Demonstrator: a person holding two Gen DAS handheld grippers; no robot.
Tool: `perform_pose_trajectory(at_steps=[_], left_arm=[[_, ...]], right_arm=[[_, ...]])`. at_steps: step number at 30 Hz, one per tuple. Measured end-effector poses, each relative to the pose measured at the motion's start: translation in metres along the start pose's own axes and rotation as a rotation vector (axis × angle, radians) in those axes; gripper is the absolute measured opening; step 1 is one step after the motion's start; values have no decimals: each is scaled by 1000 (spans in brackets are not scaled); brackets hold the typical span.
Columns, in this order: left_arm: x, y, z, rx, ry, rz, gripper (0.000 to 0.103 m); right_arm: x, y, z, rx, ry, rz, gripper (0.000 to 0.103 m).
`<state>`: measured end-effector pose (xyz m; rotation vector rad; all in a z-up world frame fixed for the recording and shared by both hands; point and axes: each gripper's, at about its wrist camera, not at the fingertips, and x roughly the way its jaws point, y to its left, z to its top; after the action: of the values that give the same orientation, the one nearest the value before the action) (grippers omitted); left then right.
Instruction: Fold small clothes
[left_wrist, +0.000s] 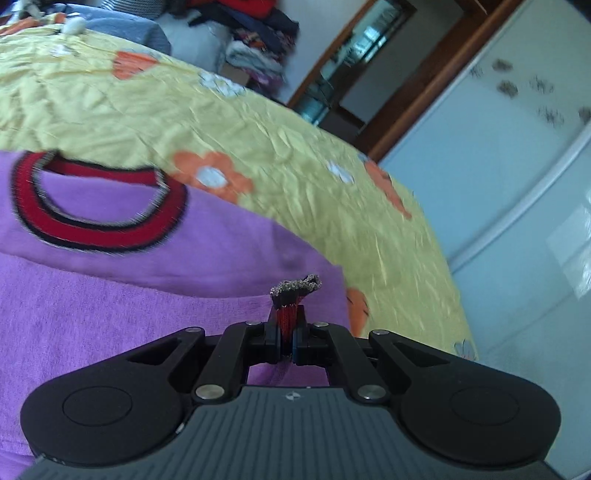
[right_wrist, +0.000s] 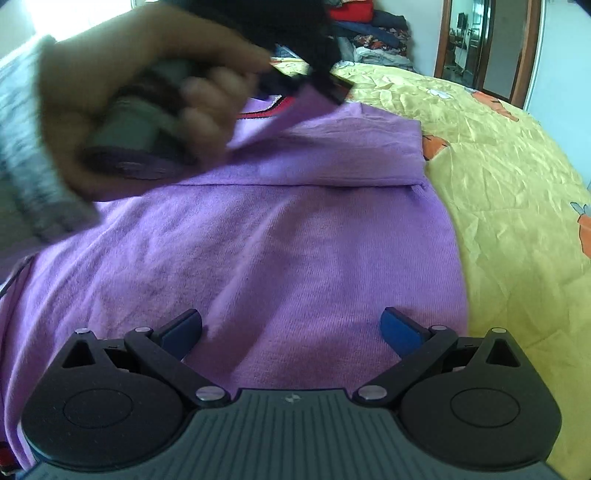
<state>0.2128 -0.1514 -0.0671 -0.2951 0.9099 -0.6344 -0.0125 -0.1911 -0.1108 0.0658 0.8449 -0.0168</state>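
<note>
A small purple sweater (right_wrist: 280, 236) with a red and black striped collar (left_wrist: 99, 225) lies on the yellow flowered bedspread (left_wrist: 280, 129). My left gripper (left_wrist: 287, 332) is shut on a red and black striped cuff (left_wrist: 291, 299) of the sweater, holding it above the body of the garment. In the right wrist view the left gripper (right_wrist: 332, 88) and the hand holding it show at the upper left, lifting a purple sleeve. My right gripper (right_wrist: 291, 332) is open and empty, just above the lower body of the sweater.
The bedspread (right_wrist: 517, 177) extends right of the sweater to the bed's edge. Stacked clothes (right_wrist: 373, 37) lie at the far end of the bed. A wooden-framed doorway (right_wrist: 487, 48) and a pale sliding wardrobe door (left_wrist: 509, 184) stand beyond the bed.
</note>
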Motion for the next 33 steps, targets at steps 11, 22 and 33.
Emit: perform_pose_trajectory(at_steps=[11, 22, 33], left_arm=[[-23, 15, -16, -43, 42, -120, 78], [-134, 186, -25, -150, -50, 233, 85], [-235, 211, -72, -209, -101, 261, 100]], right_arm=[[-13, -20, -1, 37, -46, 91, 103], [62, -47, 105, -14, -136, 252, 103], [38, -80, 84, -41, -120, -18, 103]])
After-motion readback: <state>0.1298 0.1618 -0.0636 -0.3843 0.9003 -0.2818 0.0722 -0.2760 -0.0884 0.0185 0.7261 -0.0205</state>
